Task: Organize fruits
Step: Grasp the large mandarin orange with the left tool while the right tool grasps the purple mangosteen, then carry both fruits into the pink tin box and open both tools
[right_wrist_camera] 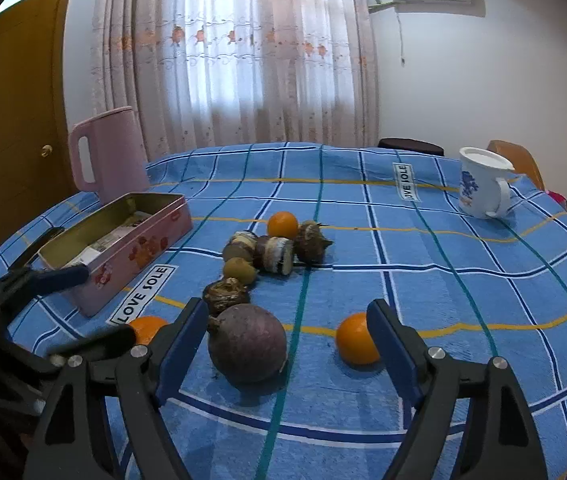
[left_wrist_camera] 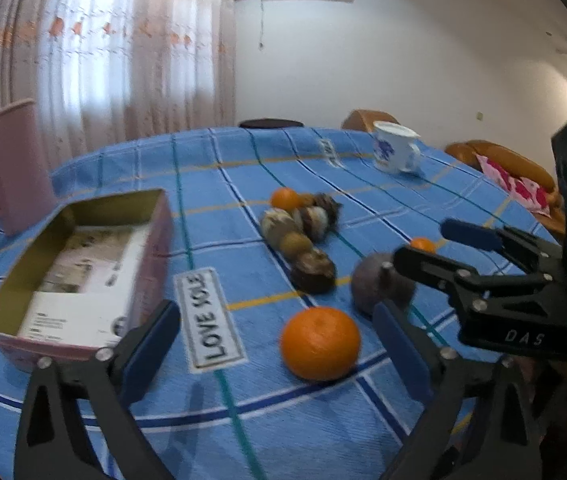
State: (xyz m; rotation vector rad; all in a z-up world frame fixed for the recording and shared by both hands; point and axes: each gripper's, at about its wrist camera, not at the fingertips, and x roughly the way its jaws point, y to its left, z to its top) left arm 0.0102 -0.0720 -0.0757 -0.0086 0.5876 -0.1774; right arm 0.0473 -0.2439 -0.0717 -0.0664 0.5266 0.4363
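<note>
Fruits on blue checked tablecloth

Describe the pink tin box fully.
The pink tin is a long rectangular box, open, no lid in view. Its outside shows red flower prints; the inside looks gold metal. Printed paper lies flat inside. It rests level on the blue checked cloth, just before the pink jug. Whether a left gripper finger touches it is unclear.

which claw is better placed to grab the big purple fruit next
Right. The purple fruit lies directly between the open right claw fingers. The left claw frames an orange instead, with the purple fruit off to its side.
</note>
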